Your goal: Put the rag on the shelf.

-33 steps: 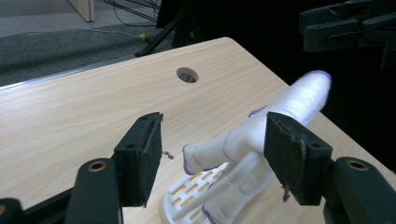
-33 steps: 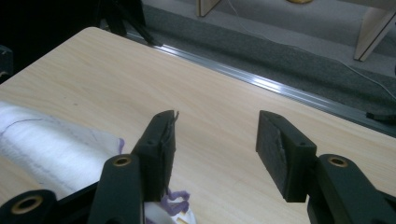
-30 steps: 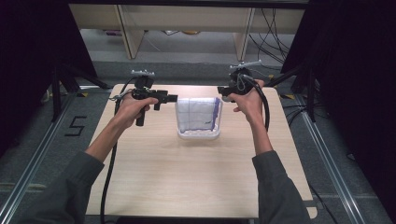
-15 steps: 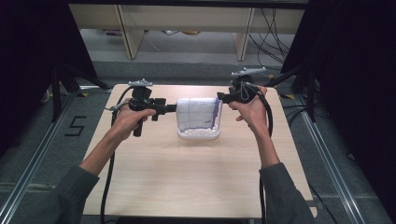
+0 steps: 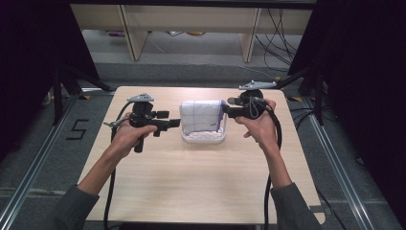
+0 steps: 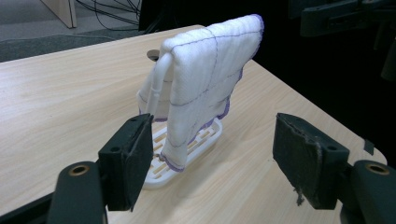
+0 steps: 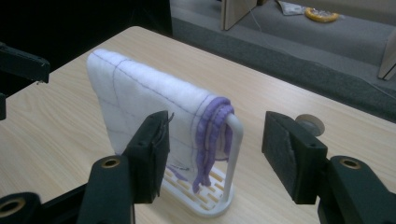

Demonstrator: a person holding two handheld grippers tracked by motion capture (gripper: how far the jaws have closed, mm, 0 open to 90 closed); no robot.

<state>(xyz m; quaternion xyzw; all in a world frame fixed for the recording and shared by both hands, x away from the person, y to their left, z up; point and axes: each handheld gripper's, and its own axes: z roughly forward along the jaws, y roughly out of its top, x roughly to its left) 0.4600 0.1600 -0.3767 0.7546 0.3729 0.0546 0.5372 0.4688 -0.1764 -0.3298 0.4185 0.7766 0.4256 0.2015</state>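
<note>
A white cloth [image 5: 198, 117] with purple stitching and a purple hem hangs over a white plastic rack [image 5: 203, 139] at the middle of the wooden table [image 5: 191, 182]. My left gripper [image 5: 174, 123] points at the rack's left end, a short way off. In the left gripper view the cloth [image 6: 210, 70] and rack [image 6: 159, 79] stand beyond the left gripper [image 6: 215, 140], untouched. My right gripper [image 5: 225, 111] reaches the rack's right end. In the right gripper view the right gripper [image 7: 217, 140] stands on either side of the cloth's bunched hem [image 7: 212, 126] and the rack's bar [image 7: 236, 140], clear of both. Both grippers' jaws have just been opening.
A small round disc [image 7: 310, 123] lies on the table behind the rack. Wooden shelf legs [image 5: 131, 33] and cables [image 5: 277, 24] stand on the floor beyond the table's far edge. Black curtains close both sides. A "5" [image 5: 76, 129] is marked on the floor at left.
Both hands have come from the table's far part toward the person. The gripper tips now stand level with the rack's two ends. The rack and cloth have not moved.
</note>
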